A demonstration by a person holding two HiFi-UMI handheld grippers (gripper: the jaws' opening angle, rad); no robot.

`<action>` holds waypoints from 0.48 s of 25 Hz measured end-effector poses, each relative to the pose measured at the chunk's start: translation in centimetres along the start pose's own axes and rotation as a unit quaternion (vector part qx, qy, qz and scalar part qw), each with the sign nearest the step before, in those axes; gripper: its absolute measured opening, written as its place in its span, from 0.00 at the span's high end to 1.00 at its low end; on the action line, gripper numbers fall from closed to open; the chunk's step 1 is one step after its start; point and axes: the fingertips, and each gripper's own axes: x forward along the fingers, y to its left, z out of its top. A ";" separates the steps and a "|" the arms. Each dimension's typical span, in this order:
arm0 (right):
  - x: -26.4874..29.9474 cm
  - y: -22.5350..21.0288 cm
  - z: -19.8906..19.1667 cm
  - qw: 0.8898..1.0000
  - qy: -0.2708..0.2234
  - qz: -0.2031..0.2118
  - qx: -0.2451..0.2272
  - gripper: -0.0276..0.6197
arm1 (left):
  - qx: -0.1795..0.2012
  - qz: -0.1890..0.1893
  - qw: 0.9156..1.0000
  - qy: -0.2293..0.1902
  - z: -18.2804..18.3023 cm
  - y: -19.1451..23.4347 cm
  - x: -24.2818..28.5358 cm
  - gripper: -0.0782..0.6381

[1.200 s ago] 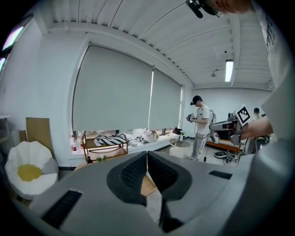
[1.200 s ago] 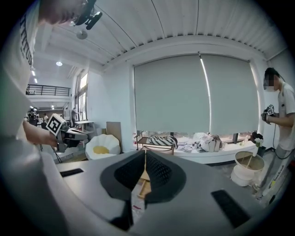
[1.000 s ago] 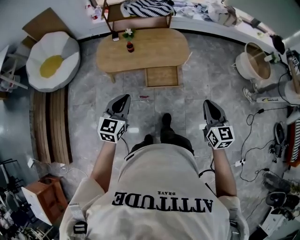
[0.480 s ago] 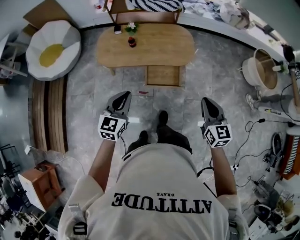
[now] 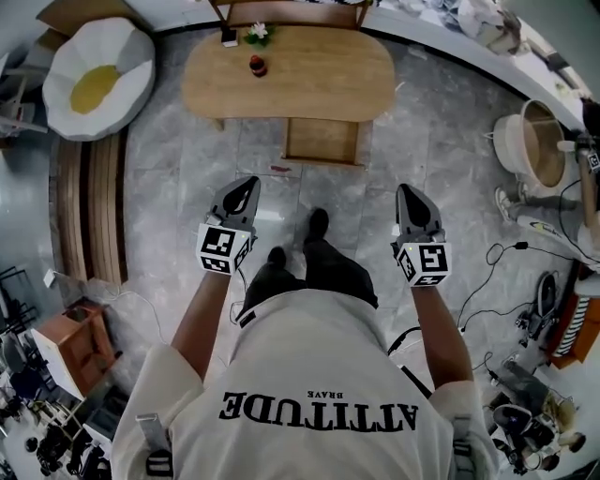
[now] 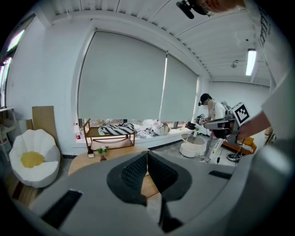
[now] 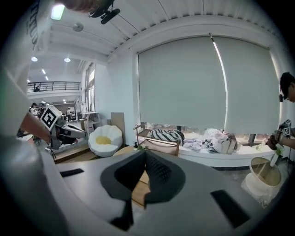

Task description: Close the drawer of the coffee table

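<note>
The open drawer (image 5: 323, 141) lies well ahead, 1 o'clock from the left gripper (image 5: 246, 185) and 11 o'clock from the right gripper (image 5: 405, 192) (both jaws pressed together, empty), equally near.

The brown wooden shelf (image 5: 291, 13) is cropped at top. A small red item (image 5: 255, 65) on the oval wooden coffee table (image 5: 323, 84) is unidentifiable.

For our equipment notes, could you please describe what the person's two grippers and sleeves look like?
Both the left gripper and right gripper have grey tapered shells, black ribbed pads and a white cube with black square markers. The person wears a pale short-sleeved T-shirt.
</note>
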 end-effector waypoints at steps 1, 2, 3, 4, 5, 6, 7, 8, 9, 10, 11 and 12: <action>0.6 -0.5 -0.5 1.000 0.002 0.001 0.002 0.93 | -0.003 0.001 1.000 0.003 -0.4 0.0 0.7 0.86; 1.1 -0.8 -1.0 1.000 0.006 0.004 0.005 0.93 | -0.005 0.003 1.000 0.005 -0.7 -0.1 1.3 0.86; 1.6 -1.2 -1.6 1.000 0.010 0.007 0.009 0.93 | -0.008 0.004 1.000 0.007 -1.0 -0.1 1.9 0.86; 2.1 -1.5 -2.2 1.000 0.014 0.010 0.012 0.93 | -0.011 0.006 1.000 0.008 -1.2 -0.2 2.4 0.86; 2.5 -1.8 -2.9 1.000 0.018 0.013 0.014 0.93 | -0.013 0.010 1.000 0.008 -1.5 -0.2 2.9 0.86; 2.9 -2.1 -3.5 0.999 0.023 0.017 0.016 0.93 | -0.016 0.015 1.000 0.009 -1.7 -0.2 3.5 0.86; 3.3 -2.3 -4.2 0.999 0.028 0.020 0.018 0.93 | -0.018 0.020 1.000 0.011 -2.0 -0.1 4.0 0.86; 3.6 -2.4 -5.0 0.999 0.033 0.024 0.021 0.93 | -0.019 0.025 0.999 0.014 -2.4 -0.1 4.4 0.86; 3.9 -2.5 -5.7 0.999 0.039 0.029 0.024 0.93 | -0.021 0.029 0.999 0.017 -2.8 -0.1 4.9 0.86; 4.2 -2.5 -6.4 0.998 0.044 0.033 0.026 0.93 | -0.023 0.032 0.999 0.020 -3.2 0.0 5.3 0.86; 4.6 -2.6 -7.0 0.998 0.048 0.036 0.028 0.93 | -0.026 0.033 0.999 0.023 -3.6 -0.1 5.8 0.86; 4.9 -2.7 -7.6 0.997 0.053 0.039 0.029 0.93 | -0.028 0.034 0.999 0.027 -4.0 -0.1 6.3 0.86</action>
